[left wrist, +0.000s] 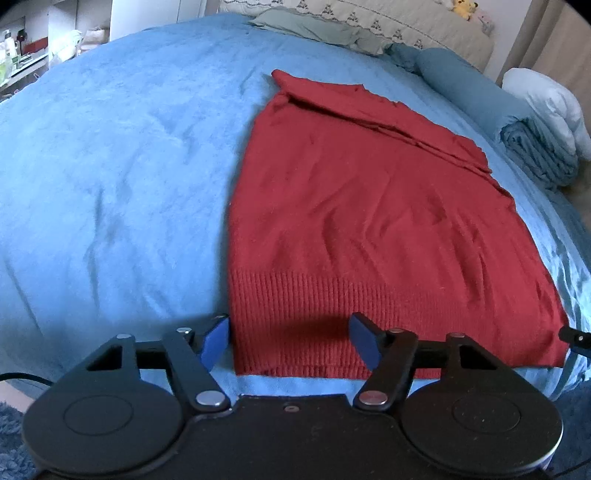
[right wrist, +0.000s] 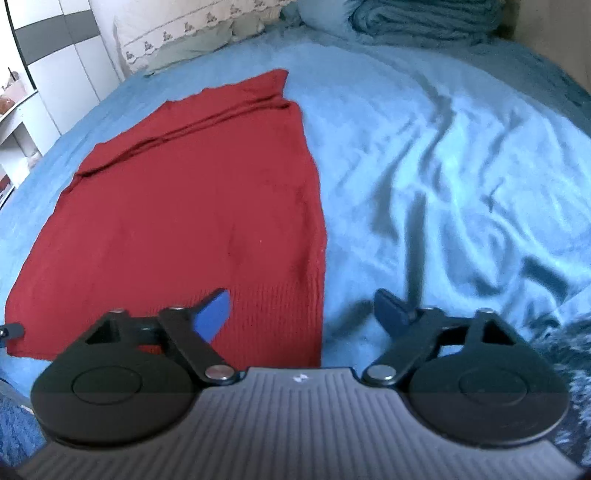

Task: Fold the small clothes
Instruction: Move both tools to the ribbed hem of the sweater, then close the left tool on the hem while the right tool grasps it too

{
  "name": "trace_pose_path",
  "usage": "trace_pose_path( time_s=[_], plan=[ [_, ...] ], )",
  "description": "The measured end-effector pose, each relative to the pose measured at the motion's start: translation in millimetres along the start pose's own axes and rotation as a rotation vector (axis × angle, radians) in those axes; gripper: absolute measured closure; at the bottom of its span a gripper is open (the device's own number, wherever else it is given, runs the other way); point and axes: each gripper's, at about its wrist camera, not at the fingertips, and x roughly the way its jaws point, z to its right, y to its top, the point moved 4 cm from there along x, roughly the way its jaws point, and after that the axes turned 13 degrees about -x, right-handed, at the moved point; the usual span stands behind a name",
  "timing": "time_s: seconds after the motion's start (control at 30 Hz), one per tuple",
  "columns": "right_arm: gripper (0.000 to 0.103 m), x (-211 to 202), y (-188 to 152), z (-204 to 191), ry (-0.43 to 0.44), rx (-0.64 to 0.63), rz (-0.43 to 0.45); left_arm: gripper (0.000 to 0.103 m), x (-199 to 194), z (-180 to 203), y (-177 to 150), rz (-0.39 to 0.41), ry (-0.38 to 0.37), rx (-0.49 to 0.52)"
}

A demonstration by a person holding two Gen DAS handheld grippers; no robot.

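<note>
A red knit sweater [left wrist: 369, 221] lies flat on the blue bed cover [left wrist: 110, 184], ribbed hem toward me, its far end folded over. My left gripper [left wrist: 290, 338] is open, just above the hem's near left corner, fingers apart over the hem. In the right wrist view the sweater [right wrist: 184, 206] lies to the left. My right gripper [right wrist: 301, 310] is open above the hem's near right corner, its left finger [right wrist: 212, 314] over the red knit and its right finger [right wrist: 391, 308] over the bed cover [right wrist: 443, 184]. Neither gripper holds anything.
A rolled blue blanket [left wrist: 517, 122] and a white pillow [left wrist: 550, 107] lie at the far right. A patterned quilt [left wrist: 388, 22] and a green pillow [left wrist: 310, 26] sit at the bed's head. Shelves [left wrist: 22, 55] stand far left. The other gripper's tip [left wrist: 576, 338] shows at the hem's right.
</note>
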Motion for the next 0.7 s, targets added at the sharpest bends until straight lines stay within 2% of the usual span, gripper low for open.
trace_pose_path(
  time_s=[0.1, 0.3, 0.4, 0.43, 0.47, 0.53, 0.6, 0.63, 0.67, 0.7],
  plan=[
    [0.018, 6.9, -3.9, -2.7, 0.025, 0.009, -0.026, 0.037, 0.6, -1.4, -2.0, 0.006, 0.007, 0.006],
    [0.022, 15.7, -7.8, 5.7, 0.048, 0.098, -0.045, 0.049, 0.1, -8.1, -3.0, 0.013, 0.009, -0.006],
    [0.027, 15.4, -7.7, 5.7, 0.049, 0.108, -0.046, 0.060, 0.0, -8.8, -4.1, 0.003, -0.003, -0.005],
    [0.029, 14.4, -8.1, 5.0, 0.050, 0.107, -0.046, 0.069, -0.4, -8.2, -4.9, 0.000, -0.003, -0.003],
    [0.033, 13.6, -8.3, 4.8, 0.052, 0.107, -0.045, 0.075, -0.3, -7.8, -5.9, -0.006, -0.005, -0.002],
    [0.042, 12.5, -8.4, 4.1, 0.057, 0.108, -0.045, 0.093, 0.1, -6.9, -7.6, -0.017, -0.011, -0.002],
    [0.060, 11.9, -8.4, 4.2, 0.068, 0.114, -0.046, 0.095, -0.4, -6.0, -8.0, -0.019, -0.012, -0.004],
    [0.066, 11.4, -7.9, 4.4, 0.076, 0.119, -0.044, 0.096, -1.9, -6.1, -7.8, -0.020, -0.013, -0.009],
    [0.078, 10.9, -7.1, 5.0, 0.090, 0.123, -0.041, 0.096, -3.9, -5.5, -7.9, -0.018, -0.015, -0.013],
    [0.080, 10.0, -6.0, 4.8, 0.107, 0.127, -0.037, 0.097, -7.1, -4.9, -7.3, -0.013, -0.018, -0.019]
  ],
)
